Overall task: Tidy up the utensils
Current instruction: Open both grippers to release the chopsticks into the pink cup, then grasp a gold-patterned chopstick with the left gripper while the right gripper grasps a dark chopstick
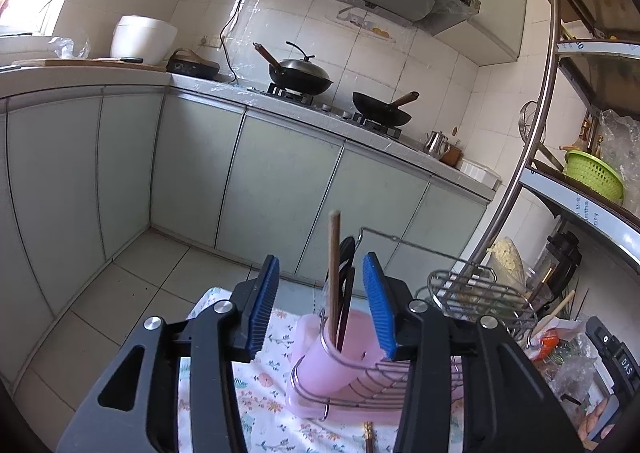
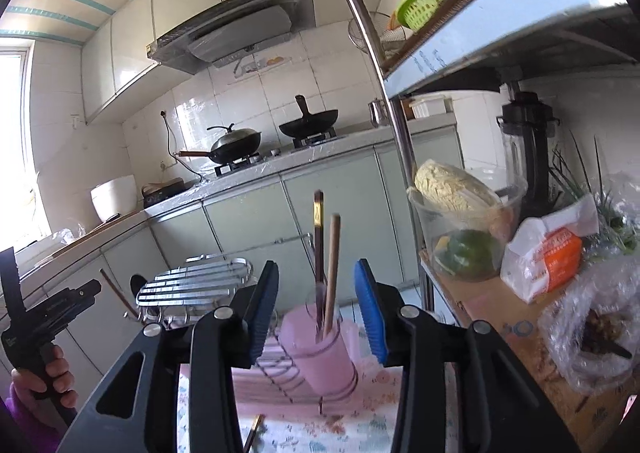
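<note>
Jaws on both grippers stand wide open, nothing held. Left gripper [image 1: 320, 301] and right gripper [image 2: 316, 305] both hover near the pink utensil cup [image 1: 324, 361], which sits in the wire ring at the left end of the pink drain rack [image 1: 340, 405] on the floral cloth [image 1: 256, 385].

The cup holds a light wooden chopstick [image 1: 334, 265] and dark utensils [image 1: 347, 277]; in the right view, a dark chopstick [image 2: 318, 237] stands beside the wooden one.

More chopsticks lie loose on the cloth on the near side of the rack [image 1: 368, 435], apparently not yet sorted.

Risks, as I judge them:
- Sticks stand tall and lean; a blue pad clipping one could lever the light cup or flick a stick out.
- Loose chopsticks lie flat on soft cloth: a pinch may snag fabric and drag the rack.
- Two grippers near one cup: collision likely if both go in.
- Right view is blurred, so depth is uncertain.
</note>
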Action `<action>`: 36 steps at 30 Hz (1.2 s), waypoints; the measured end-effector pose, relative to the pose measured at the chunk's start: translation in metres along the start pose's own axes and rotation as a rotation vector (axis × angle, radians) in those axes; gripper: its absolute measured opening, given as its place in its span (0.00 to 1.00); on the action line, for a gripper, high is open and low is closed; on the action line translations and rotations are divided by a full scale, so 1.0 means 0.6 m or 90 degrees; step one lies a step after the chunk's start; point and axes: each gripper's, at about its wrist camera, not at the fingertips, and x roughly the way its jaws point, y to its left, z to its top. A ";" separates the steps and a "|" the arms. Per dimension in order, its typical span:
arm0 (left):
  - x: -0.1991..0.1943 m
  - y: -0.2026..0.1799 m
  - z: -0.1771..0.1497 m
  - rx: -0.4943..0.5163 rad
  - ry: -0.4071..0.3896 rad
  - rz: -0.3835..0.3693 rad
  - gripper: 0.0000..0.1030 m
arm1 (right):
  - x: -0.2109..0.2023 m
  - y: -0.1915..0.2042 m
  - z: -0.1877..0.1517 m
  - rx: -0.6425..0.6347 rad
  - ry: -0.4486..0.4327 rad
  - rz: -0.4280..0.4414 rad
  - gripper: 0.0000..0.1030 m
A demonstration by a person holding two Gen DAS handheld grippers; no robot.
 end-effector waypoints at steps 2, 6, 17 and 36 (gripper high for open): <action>-0.005 0.006 -0.009 -0.003 0.009 0.002 0.43 | -0.006 -0.007 -0.012 0.007 0.016 -0.005 0.38; -0.011 0.016 -0.030 -0.006 0.035 0.003 0.43 | -0.004 -0.023 -0.047 0.034 0.077 -0.003 0.38; 0.017 0.035 -0.147 0.026 0.211 -0.001 0.43 | 0.110 -0.075 -0.207 0.169 0.473 0.048 0.32; 0.159 -0.053 -0.281 0.047 0.548 -0.081 0.29 | 0.191 -0.066 -0.300 0.139 0.618 0.004 0.08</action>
